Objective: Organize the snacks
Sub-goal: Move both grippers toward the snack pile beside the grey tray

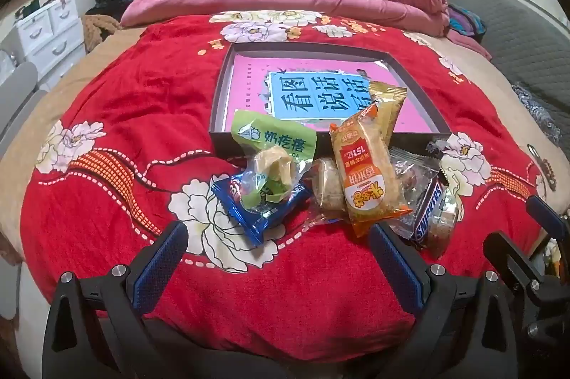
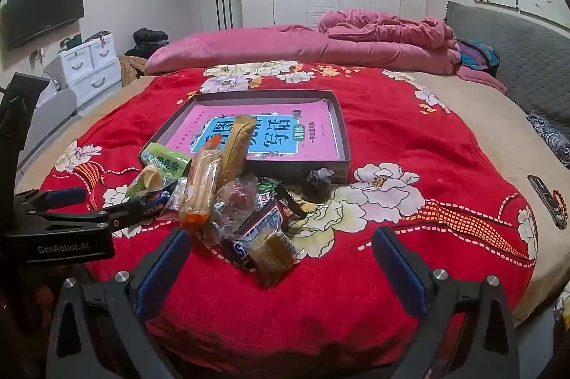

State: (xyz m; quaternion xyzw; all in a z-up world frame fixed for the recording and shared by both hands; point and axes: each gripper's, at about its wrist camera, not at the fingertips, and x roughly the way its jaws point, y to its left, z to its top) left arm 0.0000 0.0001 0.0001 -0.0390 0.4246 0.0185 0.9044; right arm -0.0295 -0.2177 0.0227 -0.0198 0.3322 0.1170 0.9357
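Observation:
A heap of snacks lies on the red flowered bedspread before a shallow dark box (image 1: 217,93) (image 2: 342,136) that holds a pink book. In the left wrist view the heap shows a green bag (image 1: 274,143), a blue packet (image 1: 256,211), an orange rice cracker pack (image 1: 367,179) and a Snickers bar (image 1: 429,211). The right wrist view shows the orange pack (image 2: 203,186), the Snickers bar (image 2: 256,229) and a gold wrapper (image 2: 238,143) leaning into the box. My left gripper (image 1: 278,243) is open just short of the blue packet. My right gripper (image 2: 281,254) is open around the heap's near end, touching nothing.
A crumpled dark wrapper (image 2: 317,183) sits by the box's near right corner. A dark slim object with beads (image 2: 547,200) lies at the bed's right edge. Pink bedding (image 2: 320,40) is piled at the far side. White drawers (image 2: 92,65) stand left of the bed.

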